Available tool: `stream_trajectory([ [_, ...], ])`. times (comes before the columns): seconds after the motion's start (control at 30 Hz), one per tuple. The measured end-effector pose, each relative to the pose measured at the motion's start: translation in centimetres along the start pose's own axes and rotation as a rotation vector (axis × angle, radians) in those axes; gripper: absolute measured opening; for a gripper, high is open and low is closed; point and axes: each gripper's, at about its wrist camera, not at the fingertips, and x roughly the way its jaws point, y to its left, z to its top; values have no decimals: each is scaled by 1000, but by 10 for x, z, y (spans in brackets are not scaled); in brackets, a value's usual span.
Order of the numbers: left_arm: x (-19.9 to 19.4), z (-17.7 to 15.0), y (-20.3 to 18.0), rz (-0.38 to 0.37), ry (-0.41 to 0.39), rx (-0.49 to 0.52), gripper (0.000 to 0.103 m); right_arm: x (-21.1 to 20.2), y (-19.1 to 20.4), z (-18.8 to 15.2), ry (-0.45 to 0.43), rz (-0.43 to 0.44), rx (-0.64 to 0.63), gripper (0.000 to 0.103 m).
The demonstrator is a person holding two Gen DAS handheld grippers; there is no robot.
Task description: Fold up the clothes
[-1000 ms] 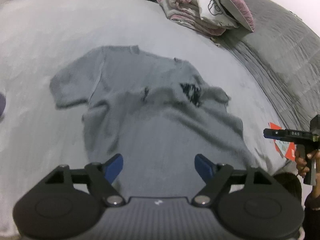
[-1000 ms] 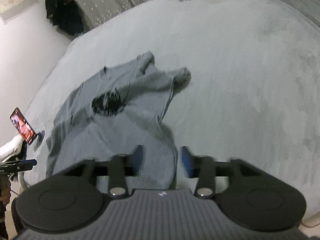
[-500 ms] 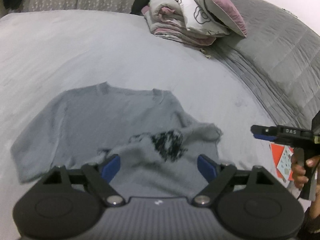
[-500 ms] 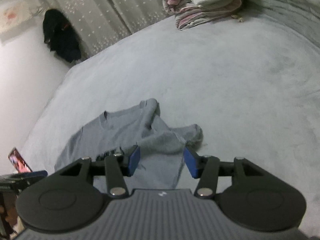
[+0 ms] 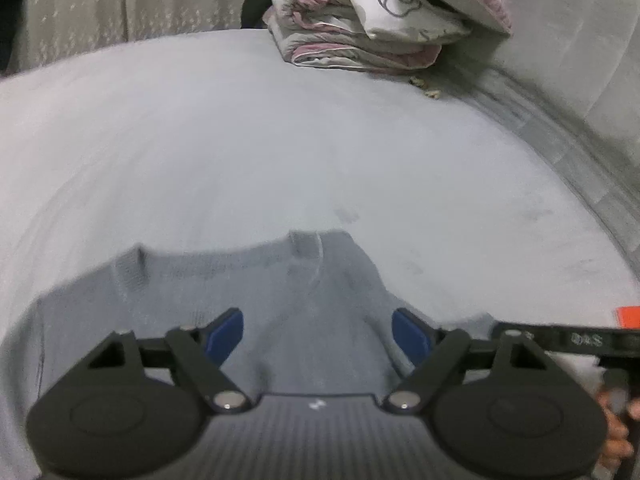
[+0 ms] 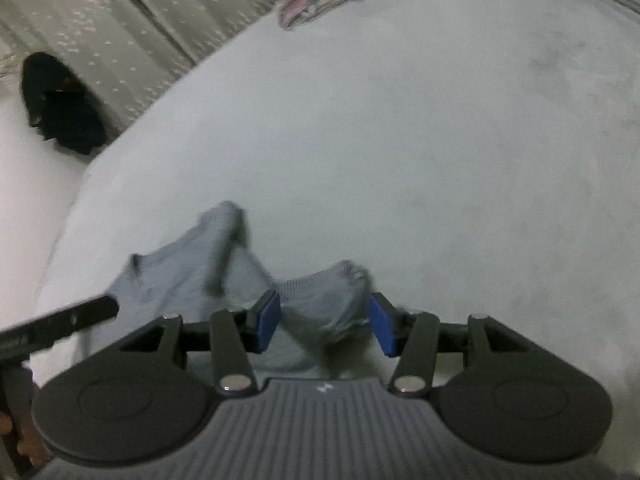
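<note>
Left gripper (image 5: 318, 332): jaws stand wide and have just been closing slightly. The blue pads (image 5: 223, 334) hang over the grey T-shirt (image 5: 248, 292); cloth shows between them, but neither pad presses on it. Whether the pads touch the fabric below cannot be told.

Right gripper (image 6: 324, 320): jaws stand at a middling width. A bunched fold of the T-shirt (image 6: 320, 300) sits between the blue pads (image 6: 267, 316). Blur conceals whether the pads pinch it, so a grip cannot be confirmed.

The T-shirt is soft knit with a ribbed collar. It lies on the near part of the bed (image 5: 260, 140), just ahead of both grippers; its lower part is concealed behind the gripper bodies. One sleeve is crumpled upward in the right wrist view.

The bed cover is pale grey, matte, faintly napped. At the far end rests a folded stack of white and pink bedding (image 5: 368, 24), beside a grey quilted headboard (image 5: 568, 40). A spotted curtain (image 6: 120, 28) hangs behind, with a dark, indistinct object (image 6: 60, 104) against it.
</note>
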Motion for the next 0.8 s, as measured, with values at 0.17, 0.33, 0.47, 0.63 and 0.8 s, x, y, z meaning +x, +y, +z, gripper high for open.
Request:
stream_trajectory([
  [0.17, 46, 23, -8, 1, -13, 37, 69, 8, 3, 6, 22, 3, -59, 53],
  [0.33, 76, 33, -8, -54, -12, 27, 58, 15, 6, 2, 76, 23, -110, 31],
  [0.47, 86, 32, -8, -100, 19, 10, 0, 13, 8, -1, 105, 60, -102, 11],
  [0.63, 58, 27, -8, -98, -58, 39, 0, -9, 10, 0, 68, 161, -92, 10],
  [0.8, 13, 17, 8, -86, -111, 54, 0, -26, 13, 4, 67, 295, -95, 10],
])
